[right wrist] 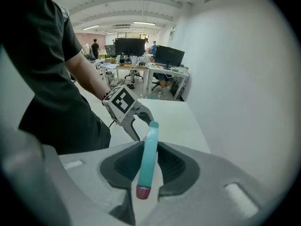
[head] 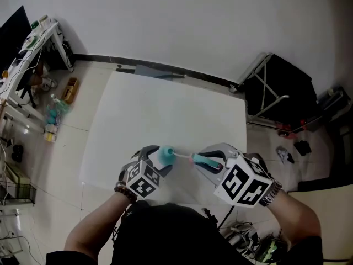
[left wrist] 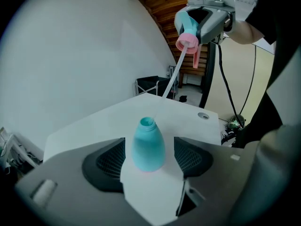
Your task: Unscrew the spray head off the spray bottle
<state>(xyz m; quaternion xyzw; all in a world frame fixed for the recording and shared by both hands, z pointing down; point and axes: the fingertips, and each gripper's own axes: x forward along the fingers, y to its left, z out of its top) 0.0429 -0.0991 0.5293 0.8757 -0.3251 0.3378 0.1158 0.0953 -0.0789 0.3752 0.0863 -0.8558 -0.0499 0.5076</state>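
The left gripper (head: 155,163) has its jaws spread, with a gap showing on each side of the teal spray bottle (left wrist: 148,145). The bottle stands upright between them on the white worktop (head: 165,109), and its neck is open and bare. A thin clear dip tube (left wrist: 171,76) slants up from near that neck; whether its tip is still inside I cannot tell. It leads to the teal and pink spray head (right wrist: 148,157), which is clamped lengthwise in the closed jaws of the right gripper (head: 212,163), held up and to the right of the bottle. The unscrewing itself looks finished, since head and bottle are apart at the thread. The step in hand seems to be parting them fully. Next, the right gripper likely needs to draw the tube clear of the neck along its own line, so it does not tip the unheld bottle, then lay the head down on the worktop.
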